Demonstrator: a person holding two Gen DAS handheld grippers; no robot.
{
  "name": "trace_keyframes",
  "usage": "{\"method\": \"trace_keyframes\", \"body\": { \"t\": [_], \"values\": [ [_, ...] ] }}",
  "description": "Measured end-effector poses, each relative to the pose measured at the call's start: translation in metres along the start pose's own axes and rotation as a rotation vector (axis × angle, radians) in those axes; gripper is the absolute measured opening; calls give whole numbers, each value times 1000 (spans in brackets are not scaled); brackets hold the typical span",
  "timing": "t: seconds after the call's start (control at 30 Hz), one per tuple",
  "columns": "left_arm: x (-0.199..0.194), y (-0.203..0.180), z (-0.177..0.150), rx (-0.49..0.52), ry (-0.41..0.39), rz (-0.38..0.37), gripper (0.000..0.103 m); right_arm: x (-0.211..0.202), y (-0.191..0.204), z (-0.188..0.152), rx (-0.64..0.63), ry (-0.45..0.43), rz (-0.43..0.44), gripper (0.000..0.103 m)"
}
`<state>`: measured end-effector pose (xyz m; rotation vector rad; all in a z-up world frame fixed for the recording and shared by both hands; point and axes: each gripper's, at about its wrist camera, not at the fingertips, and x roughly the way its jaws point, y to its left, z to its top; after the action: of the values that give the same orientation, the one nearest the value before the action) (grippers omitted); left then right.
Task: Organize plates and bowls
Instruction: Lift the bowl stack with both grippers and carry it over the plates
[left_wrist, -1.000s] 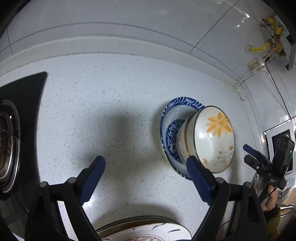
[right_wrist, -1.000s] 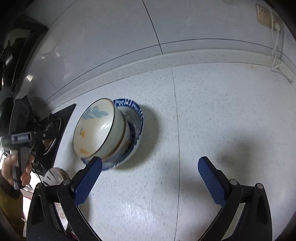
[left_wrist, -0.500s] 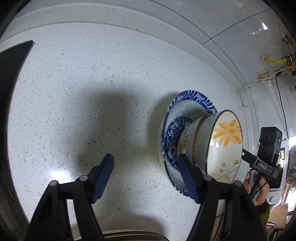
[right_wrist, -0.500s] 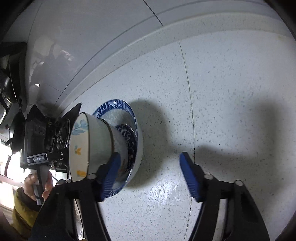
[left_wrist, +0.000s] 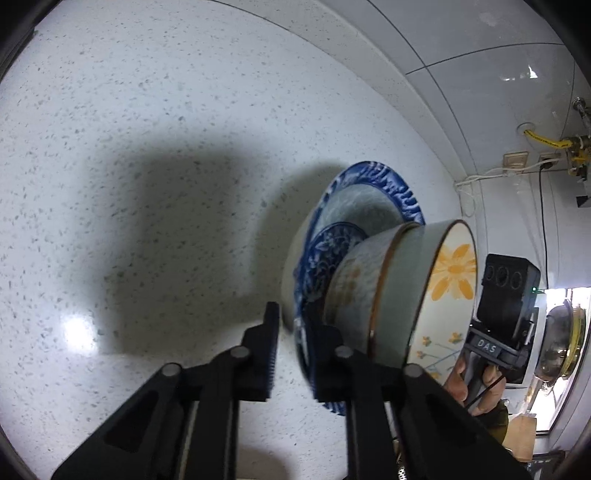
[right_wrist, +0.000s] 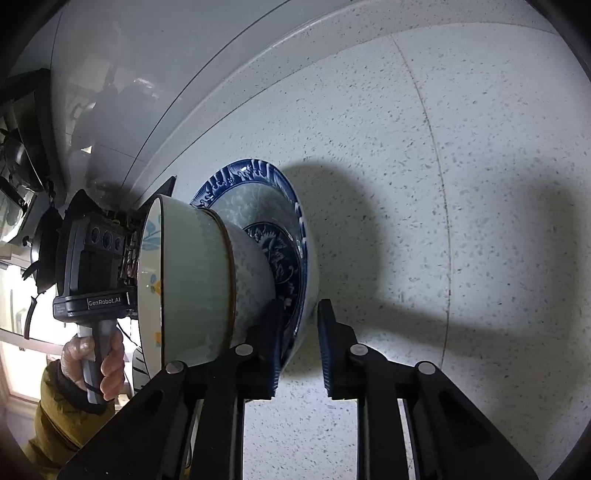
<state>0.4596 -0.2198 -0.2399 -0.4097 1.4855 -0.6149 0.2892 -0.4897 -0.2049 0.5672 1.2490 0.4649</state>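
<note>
A blue-patterned deep plate (left_wrist: 384, 184) stands on the speckled counter with two nested bowls in it. The lower bowl (left_wrist: 354, 288) is pale grey. The upper bowl (left_wrist: 450, 273) has orange flowers inside. My left gripper (left_wrist: 293, 332) is shut on the plate's near rim. From the opposite side, my right gripper (right_wrist: 299, 332) has the plate (right_wrist: 251, 170) rim between its pads and its jaws are closing on it. The bowls (right_wrist: 192, 280) lean just left of the right gripper's fingers.
The white counter (left_wrist: 147, 147) meets a tiled wall behind. A socket with a cable (left_wrist: 517, 160) and a yellow hose (left_wrist: 543, 140) are on the wall. A black stove corner (right_wrist: 166, 188) lies past the stack. A person's hand (right_wrist: 107, 362) grips the other handle.
Both grippers came down to the stack from opposite sides. Their jaws went from wide apart to closed on the blue plate's rim.
</note>
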Motion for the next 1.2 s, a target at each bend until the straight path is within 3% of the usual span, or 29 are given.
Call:
{"method": "trace_keyframes", "body": {
  "t": [0.53, 0.77, 1.0, 1.2],
  "values": [
    [-13, 5, -11, -56, -37, 15, 10, 20, 21, 6, 36, 29, -52, 14],
    [-28, 8, -22, -54, -60, -1, 10, 6, 27, 5, 34, 12, -64, 14],
    [-73, 12, -51, -50, -83, -20, 10, -8, 67, -13, 13, -8, -76, 14],
    [-123, 26, -97, -36, -84, -16, 10, -11, 115, -52, 14, -27, -67, 14]
  ]
}}
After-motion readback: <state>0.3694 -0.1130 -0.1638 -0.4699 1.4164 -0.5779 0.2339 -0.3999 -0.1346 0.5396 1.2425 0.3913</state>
